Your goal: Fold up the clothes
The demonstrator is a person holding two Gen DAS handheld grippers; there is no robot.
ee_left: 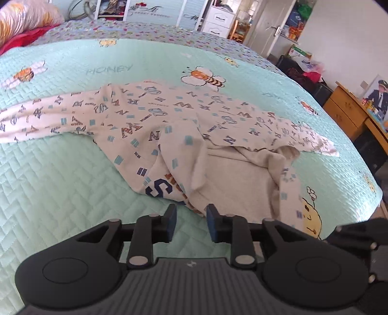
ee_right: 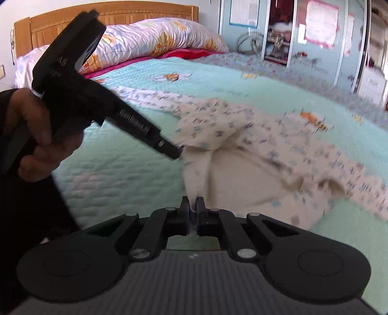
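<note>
A white garment (ee_left: 169,116) printed with letters and blue squares lies spread and partly turned over on the mint quilt (ee_left: 60,169). Its plain inner side faces up near me. My left gripper (ee_left: 191,213) is open, and the garment's near edge reaches just between its fingertips. In the right wrist view the garment (ee_right: 242,169) is blurred. My right gripper (ee_right: 192,204) is shut on a pinch of its near edge, which is lifted off the bed. The left gripper (ee_right: 178,152), held by a hand (ee_right: 36,135), points down at the fabric beside that pinch.
A flowered duvet (ee_right: 157,36) and a red cloth lie by the wooden headboard (ee_right: 121,14). A wooden desk (ee_left: 351,109) stands past the bed's right edge. Wardrobe doors (ee_right: 315,48) and white drawers (ee_left: 218,21) line the far wall.
</note>
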